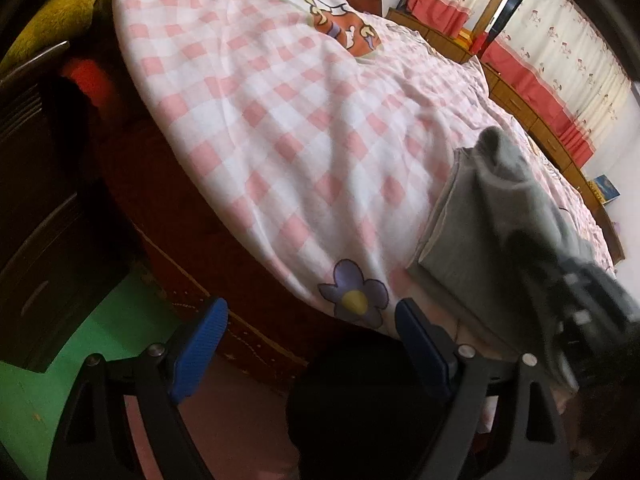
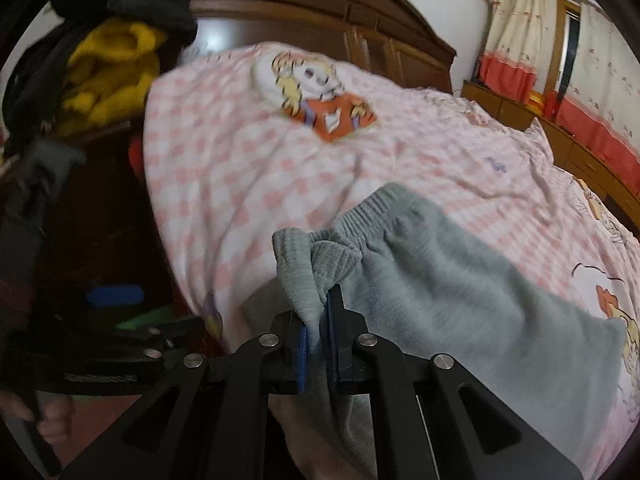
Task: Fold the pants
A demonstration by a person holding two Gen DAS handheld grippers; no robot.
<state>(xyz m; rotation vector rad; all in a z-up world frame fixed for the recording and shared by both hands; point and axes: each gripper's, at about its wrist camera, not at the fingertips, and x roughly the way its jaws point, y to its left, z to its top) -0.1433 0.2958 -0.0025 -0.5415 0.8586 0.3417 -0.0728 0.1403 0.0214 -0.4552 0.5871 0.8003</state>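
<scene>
The bed [image 2: 248, 184] fills both views, spread with a pink-and-white checked sheet [image 1: 280, 152] printed with cartoon figures; a dark wooden headboard [image 2: 320, 12] stands behind it and curtains [image 1: 560, 60] hang along the far wall; a yellow plush heap [image 2: 112, 72] sits off the bed's left side. The grey pants [image 2: 460, 304] lie on the near right part of the bed, close to its edge; the ribbed waistband [image 2: 360, 220] is bunched and lifted toward the right wrist camera. The right tool [image 2: 318, 328] is clenched on a fold of that waistband, cloth pinched between its blue pads [image 2: 302, 356]. The left tool [image 1: 312, 320] is released, its blue fingers [image 1: 200, 352] spread wide with nothing between them, hovering over the bed's near edge just left of the pants.

Risks, as I judge them: only one corner is held, so a pull could drag the whole garment askew or off the edge; the pinch looks shallow, so cloth may slip out; bunched layers may fold in unevenly unless the free tool takes the other side.
</scene>
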